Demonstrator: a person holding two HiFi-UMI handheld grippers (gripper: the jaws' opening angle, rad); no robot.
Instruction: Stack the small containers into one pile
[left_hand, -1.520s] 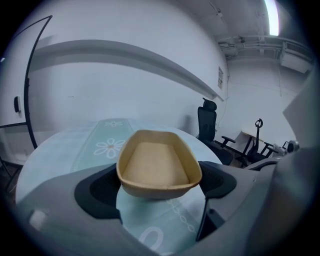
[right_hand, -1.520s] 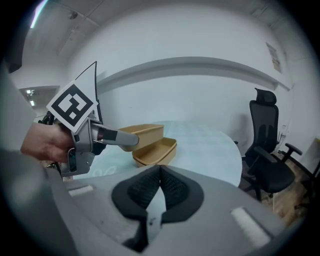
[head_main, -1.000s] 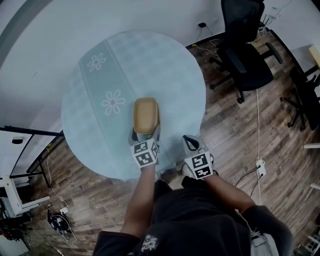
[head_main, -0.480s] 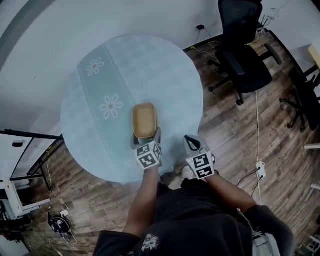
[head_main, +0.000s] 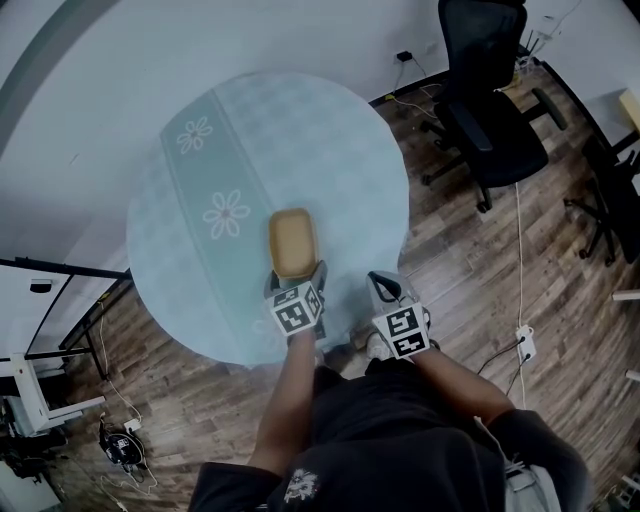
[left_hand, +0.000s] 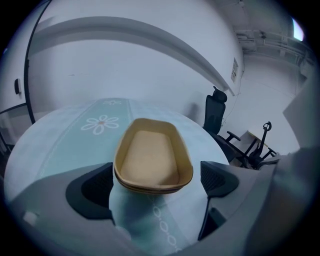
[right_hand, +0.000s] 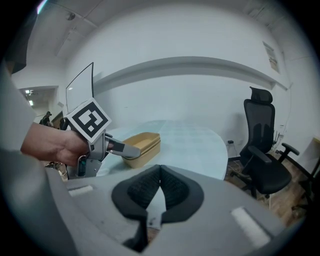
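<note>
Nearest, the right gripper (head_main: 382, 286) sits at the counter (head_main: 340, 150) edge, 5 o'clock: fingers (right_hand: 142, 192) closed together, nothing between. At its 9 o'clock, the left gripper (head_main: 295, 272): fingers (left_hand: 93, 187) wide, just been opening, pads not pressing anything. Between them lies the near end of the stack (head_main: 292, 243) of nested tan containers, resting on the counter, flower print (head_main: 227, 213) at its 10 o'clock. Beyond, at 2 o'clock, a chair (head_main: 490, 110)
</note>
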